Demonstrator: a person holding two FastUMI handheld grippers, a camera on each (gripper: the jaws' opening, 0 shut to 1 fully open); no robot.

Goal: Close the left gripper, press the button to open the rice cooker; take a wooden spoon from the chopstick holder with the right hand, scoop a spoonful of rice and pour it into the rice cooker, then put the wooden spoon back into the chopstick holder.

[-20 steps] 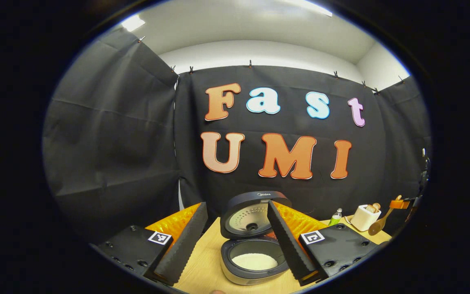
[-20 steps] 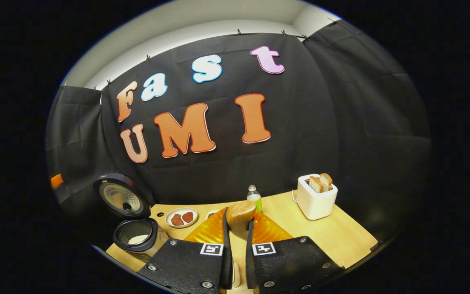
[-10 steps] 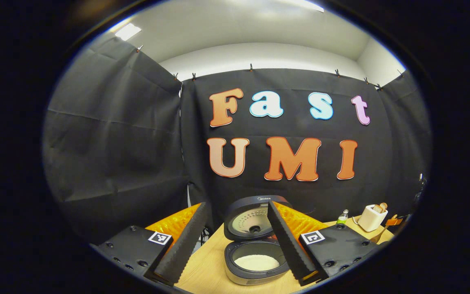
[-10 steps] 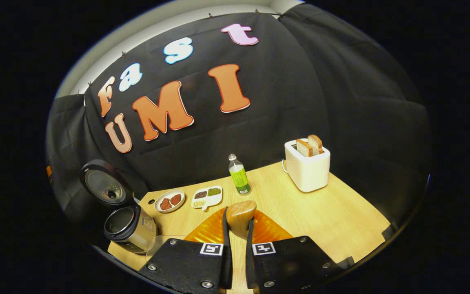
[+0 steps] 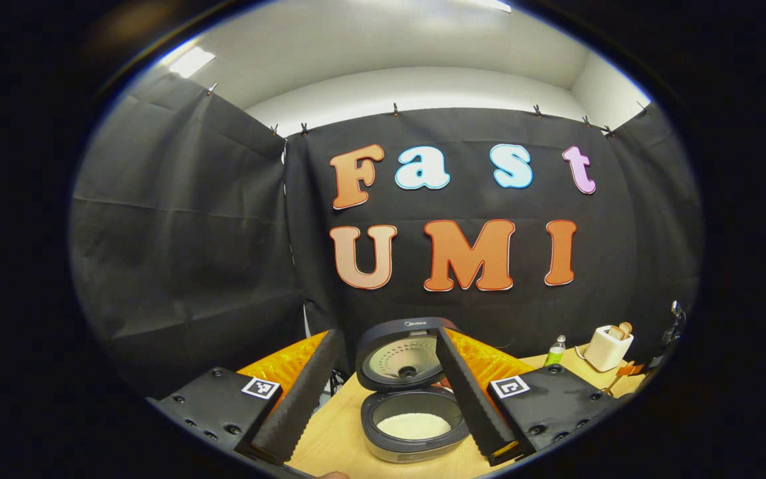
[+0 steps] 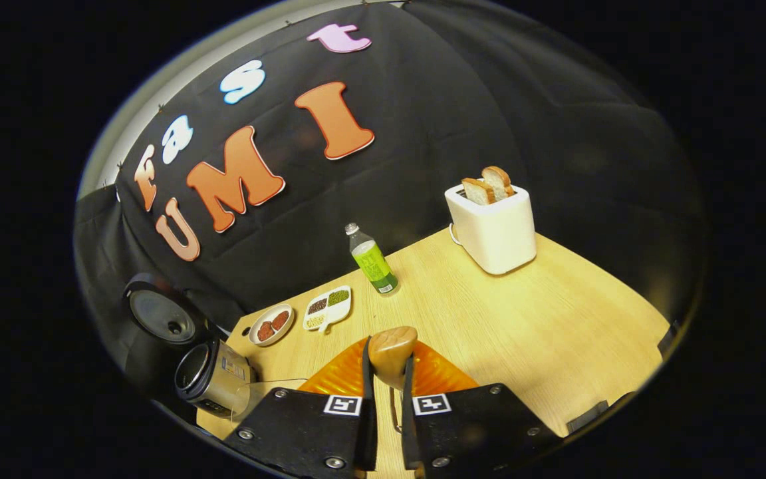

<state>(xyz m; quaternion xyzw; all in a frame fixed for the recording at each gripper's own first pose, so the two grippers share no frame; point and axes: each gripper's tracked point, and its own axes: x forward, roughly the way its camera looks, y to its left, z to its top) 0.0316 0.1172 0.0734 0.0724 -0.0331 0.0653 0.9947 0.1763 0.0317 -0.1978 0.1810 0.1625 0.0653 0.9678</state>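
Note:
The rice cooker point(image 5: 415, 436) stands open on the table, lid point(image 5: 397, 351) up and white rice in its pot. My left gripper point(image 5: 384, 334) hangs open in front of it, one finger on either side, touching nothing. My right gripper point(image 6: 389, 359) is shut on the wooden spoon point(image 6: 391, 347), whose rounded end sticks out between the fingers. In the right gripper view the cooker point(image 6: 213, 374) sits at the far lower left. In the left gripper view the spoon point(image 5: 612, 384) is a small shape at the far right edge.
A white toaster point(image 6: 491, 225) with two bread slices stands at the back right. A green bottle point(image 6: 371, 261), a divided dish point(image 6: 328, 308) and a small plate point(image 6: 271, 324) line the back. A clear container rim point(image 6: 264, 389) shows left of my right gripper.
The right gripper, still holding the spoon, has tipped downward over the table, so more tabletop shows and the cooker sits farther left. The left gripper has barely moved and stays open.

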